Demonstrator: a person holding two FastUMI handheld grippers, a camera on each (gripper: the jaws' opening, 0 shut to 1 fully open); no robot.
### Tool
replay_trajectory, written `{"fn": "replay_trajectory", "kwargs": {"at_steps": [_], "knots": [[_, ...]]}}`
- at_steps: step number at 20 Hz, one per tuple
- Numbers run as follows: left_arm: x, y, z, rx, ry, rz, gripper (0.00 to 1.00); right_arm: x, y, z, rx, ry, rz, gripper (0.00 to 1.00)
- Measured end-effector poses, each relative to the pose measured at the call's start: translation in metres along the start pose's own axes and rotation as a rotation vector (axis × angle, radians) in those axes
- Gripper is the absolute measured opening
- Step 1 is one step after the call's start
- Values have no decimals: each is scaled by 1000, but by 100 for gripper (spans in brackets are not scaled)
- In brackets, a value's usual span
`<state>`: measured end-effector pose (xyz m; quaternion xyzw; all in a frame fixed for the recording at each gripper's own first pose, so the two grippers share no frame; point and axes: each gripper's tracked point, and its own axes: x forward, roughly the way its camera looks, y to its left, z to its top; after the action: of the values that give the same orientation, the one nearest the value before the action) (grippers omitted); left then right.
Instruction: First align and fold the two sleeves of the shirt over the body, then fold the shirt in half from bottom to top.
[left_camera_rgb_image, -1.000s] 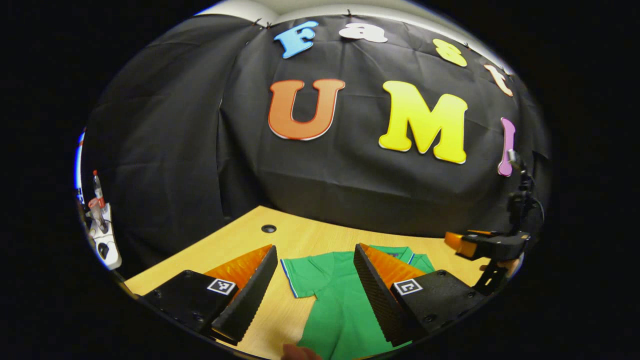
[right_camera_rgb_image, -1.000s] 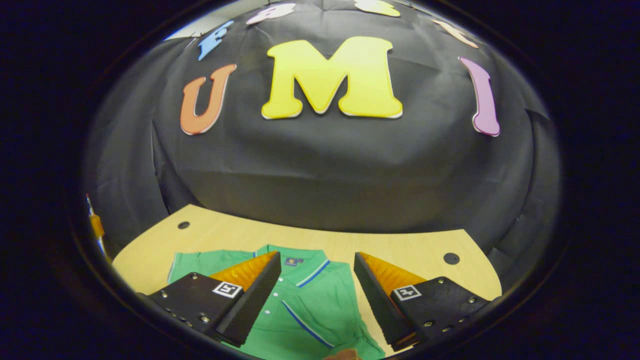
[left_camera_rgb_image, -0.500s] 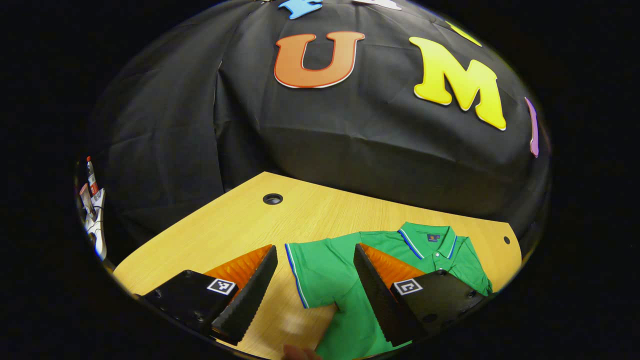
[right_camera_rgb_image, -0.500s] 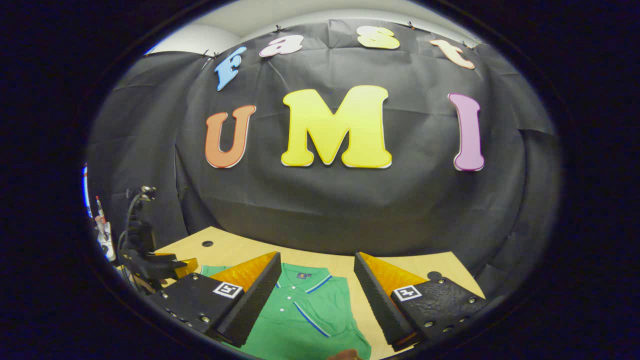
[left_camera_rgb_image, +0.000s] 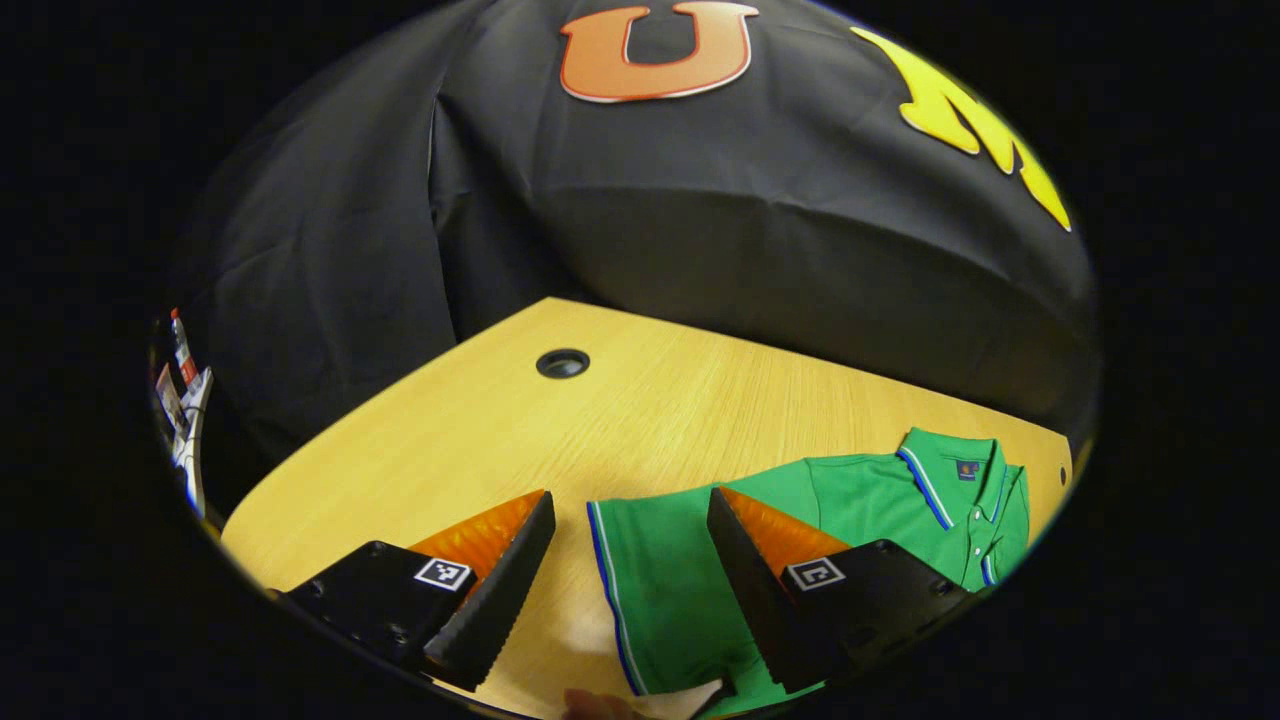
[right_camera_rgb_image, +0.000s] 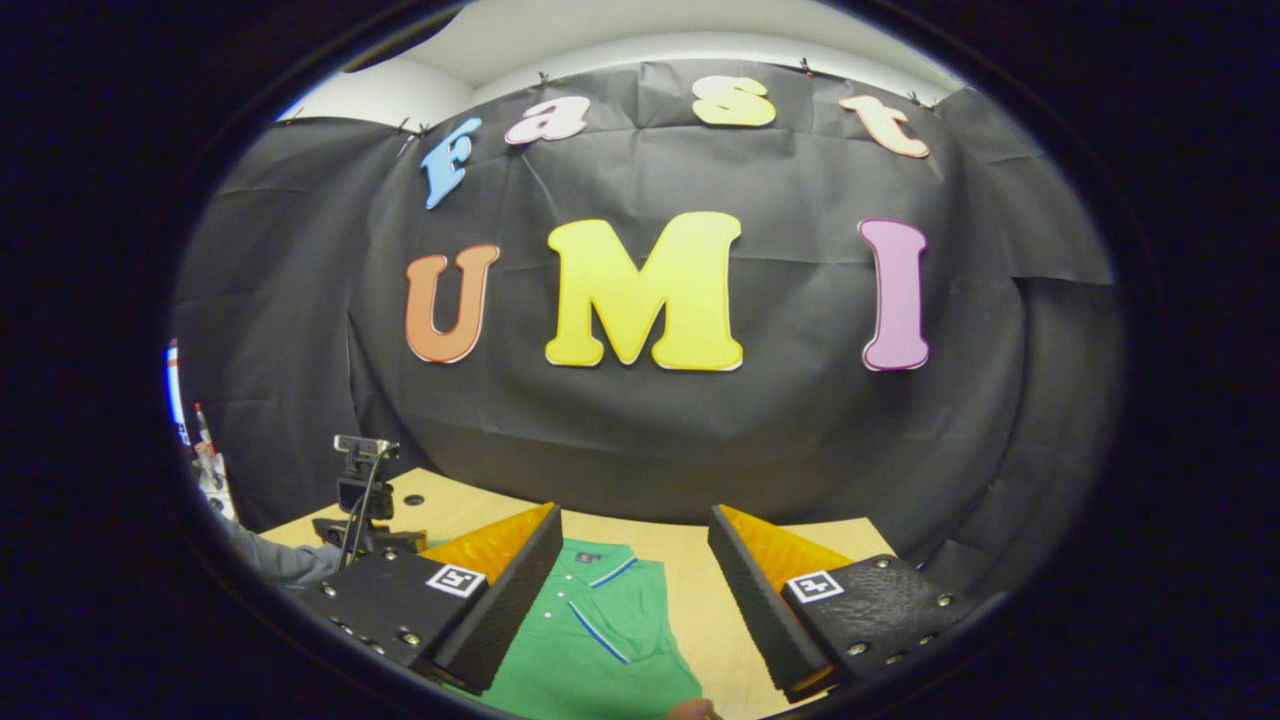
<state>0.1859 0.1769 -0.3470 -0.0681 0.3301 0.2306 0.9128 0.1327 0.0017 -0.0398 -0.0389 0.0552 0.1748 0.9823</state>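
Note:
A green polo shirt (left_camera_rgb_image: 860, 490) with blue-and-white trim lies flat on the wooden table (left_camera_rgb_image: 640, 420), collar (left_camera_rgb_image: 950, 470) toward the far right. Its near sleeve, with a striped cuff (left_camera_rgb_image: 605, 580), lies between the fingers of my left gripper (left_camera_rgb_image: 630, 590), which hovers open just above it. In the right gripper view the shirt (right_camera_rgb_image: 600, 650) shows from its collar (right_camera_rgb_image: 590, 560) down. My right gripper (right_camera_rgb_image: 630, 600) is open above the shirt's body, holding nothing. The left gripper (right_camera_rgb_image: 365, 500) also shows farther off at the left, held by a grey-sleeved arm (right_camera_rgb_image: 270, 560).
The black booth wall stands close behind the table's far edge. A round cable hole (left_camera_rgb_image: 562, 363) sits in the table's far left part, with bare wood around it. Small bottles and clutter (left_camera_rgb_image: 180, 400) stand beyond the table's left edge.
My left gripper has moved down and left over the near sleeve, so the shirt's collar has slid right in its view. My right gripper has lifted and tilted up, showing more wall and less shirt.

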Motion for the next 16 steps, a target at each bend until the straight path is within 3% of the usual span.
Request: {"fn": "replay_trajectory", "kwargs": {"at_steps": [3,6,8,9,12,14,16], "knots": [[12,5,-14,-14,59,28,99,1,-9,7,4,-14,-25,94],[13,8,-15,74,75,46,95,2,-21,3,21,-6,-58,97],[14,5,-15,77,80,22,100,4,-21,-5,46,16,-65,90],[14,4,-15,58,79,19,95,5,-23,-7,56,26,-67,94],[11,-3,-16,78,103,-5,95,3,-27,-9,54,32,-75,94],[7,-5,-18,78,99,10,13,2,-34,-10,45,35,-85,94],[9,-7,-16,91,92,32,8,0,-40,-9,42,36,-96,94]]}}
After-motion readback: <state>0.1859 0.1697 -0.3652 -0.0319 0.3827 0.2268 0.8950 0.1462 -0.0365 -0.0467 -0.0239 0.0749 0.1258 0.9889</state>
